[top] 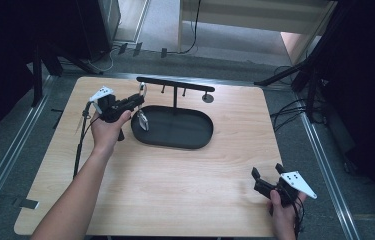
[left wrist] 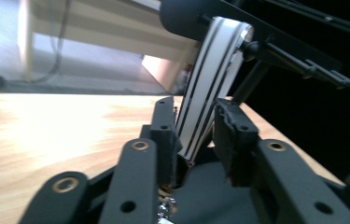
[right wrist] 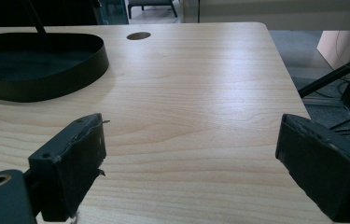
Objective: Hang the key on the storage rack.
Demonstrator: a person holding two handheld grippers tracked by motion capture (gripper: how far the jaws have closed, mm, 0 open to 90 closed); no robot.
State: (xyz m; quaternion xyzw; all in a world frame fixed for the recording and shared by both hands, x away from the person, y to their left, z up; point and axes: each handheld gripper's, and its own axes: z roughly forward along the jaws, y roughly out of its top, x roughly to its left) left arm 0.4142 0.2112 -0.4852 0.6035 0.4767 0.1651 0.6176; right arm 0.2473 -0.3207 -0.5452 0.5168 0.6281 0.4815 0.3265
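Two hand-held grippers work over a pale wooden table (top: 175, 175). Left gripper (top: 139, 100), in the upper left of the high view, reaches toward a black T-shaped stand (top: 175, 86) rising from an oval black tray (top: 175, 142) at upper centre. Its own view shows a white strap with black stripes (left wrist: 210, 88) looped over the stand's bar and passing between the jaws; one pad touches it, the other sits just beside, so a firm grip cannot be confirmed. Something small and metallic (top: 143, 120) dangles below, likely the item being hung or unhooked. Right gripper (top: 266, 176) waits at lower right, jaws spread wide and empty, apparently parked clear.
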